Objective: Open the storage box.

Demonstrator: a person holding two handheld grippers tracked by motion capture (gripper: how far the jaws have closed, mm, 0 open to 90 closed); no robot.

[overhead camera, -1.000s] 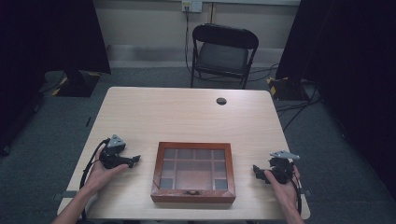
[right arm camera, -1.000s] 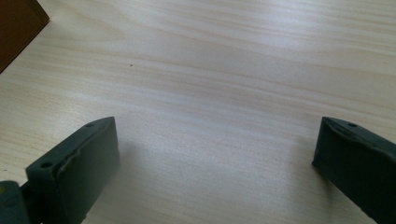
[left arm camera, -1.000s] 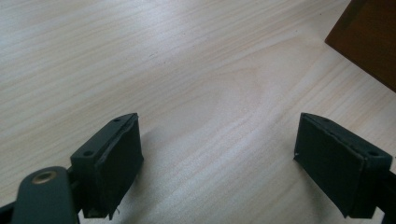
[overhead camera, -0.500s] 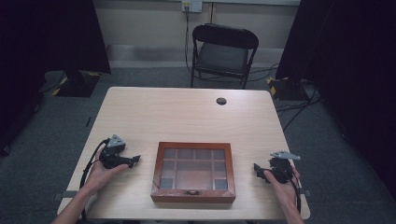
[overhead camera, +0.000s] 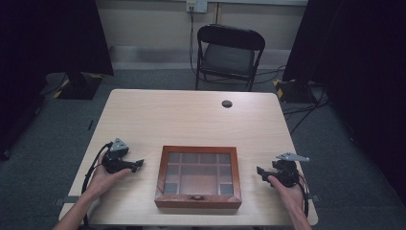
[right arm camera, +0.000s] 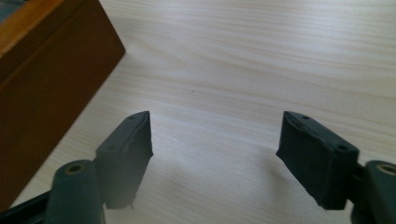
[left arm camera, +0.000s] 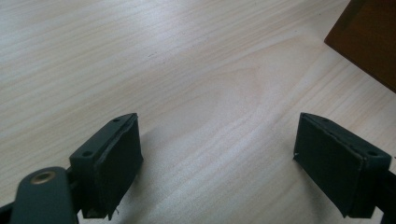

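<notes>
A brown wooden box (overhead camera: 198, 176) with a glass lid over several compartments sits shut at the near middle of the table (overhead camera: 191, 120). My left gripper (overhead camera: 138, 165) rests on the table to the box's left, held by a hand, jaws pointing toward the box. In the left gripper view it (left arm camera: 218, 161) is open over bare wood, and the box's corner (left arm camera: 369, 42) shows at top right. To the right of the box lies my right gripper (overhead camera: 260, 171), jaws pointing at it. In the right gripper view this one (right arm camera: 215, 154) stands open and empty, with the box's side (right arm camera: 51, 84) at left.
A small dark round spot (overhead camera: 227, 103) marks the far part of the table. Behind the table stands a black folding chair (overhead camera: 229, 55). Cables trail on the grey floor at right, and dark curtains hang on both sides.
</notes>
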